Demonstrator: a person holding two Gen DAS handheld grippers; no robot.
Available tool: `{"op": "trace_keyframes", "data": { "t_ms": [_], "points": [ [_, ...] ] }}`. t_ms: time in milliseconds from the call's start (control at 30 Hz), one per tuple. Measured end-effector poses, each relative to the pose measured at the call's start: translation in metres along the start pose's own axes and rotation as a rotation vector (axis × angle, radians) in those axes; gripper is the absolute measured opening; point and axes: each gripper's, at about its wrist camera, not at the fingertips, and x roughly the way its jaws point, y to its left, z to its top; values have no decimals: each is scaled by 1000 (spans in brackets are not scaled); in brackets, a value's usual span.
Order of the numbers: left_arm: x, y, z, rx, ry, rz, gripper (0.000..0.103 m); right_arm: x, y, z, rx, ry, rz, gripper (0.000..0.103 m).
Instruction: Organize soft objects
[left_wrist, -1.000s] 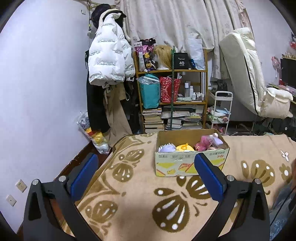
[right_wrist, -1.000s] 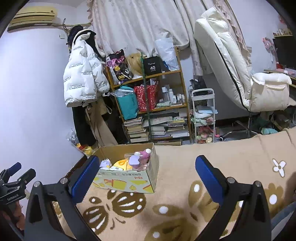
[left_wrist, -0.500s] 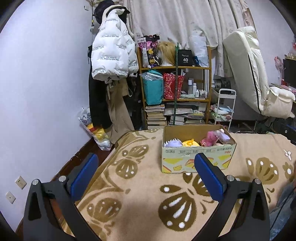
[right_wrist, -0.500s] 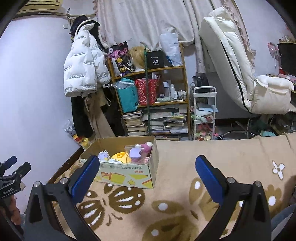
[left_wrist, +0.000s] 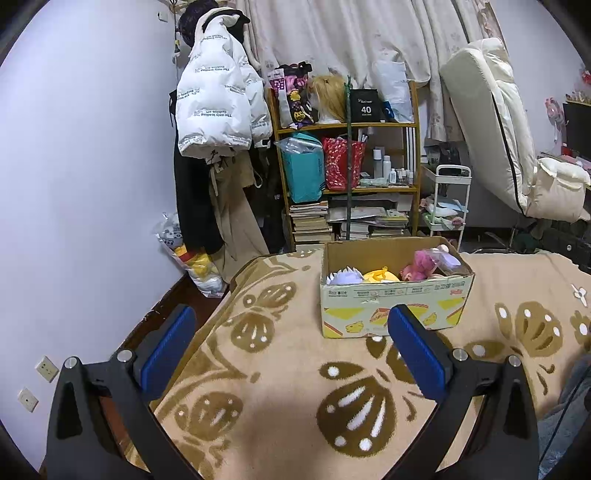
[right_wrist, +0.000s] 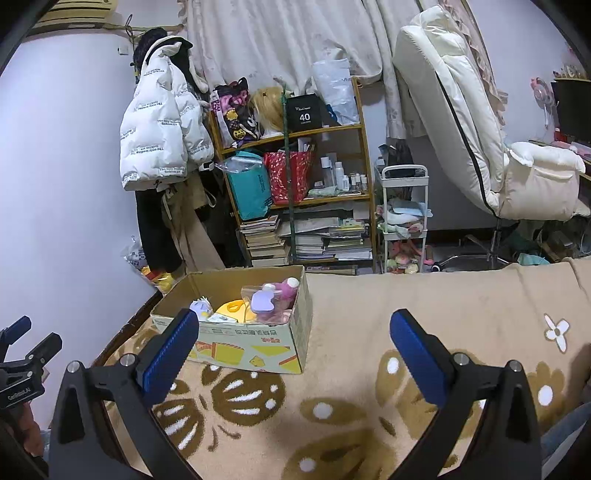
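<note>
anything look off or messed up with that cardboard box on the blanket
Nothing stands out. The open cardboard box sits upright on the beige patterned blanket, with the soft toys inside it and none spilled onto the blanket. Both claws are open and empty.

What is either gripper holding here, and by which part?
Nothing. The left gripper and right gripper are both open and empty above the blanket; the soft toys lie in the cardboard box.

Both wrist views look forward low over the bed; the cardboard box (left_wrist: 395, 291) sits right of centre in one, left (right_wrist: 240, 332) in the other, shelf (left_wrist: 347, 173) behind
</note>
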Motion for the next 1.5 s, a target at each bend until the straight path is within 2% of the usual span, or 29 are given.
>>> {"op": "trace_keyframes", "data": {
  "t_ms": [400, 1033, 1500],
  "points": [
    [-1, -5, -2, 15, 1, -13, 102, 5, -5, -4, 6, 8, -4, 103],
    [2, -4, -7, 48, 1, 11, 102, 6, -5, -5, 10, 12, -4, 103],
    [2, -2, -5, 30, 7, 17, 102, 6, -4, -4, 10, 13, -5, 103]
  ]
}}
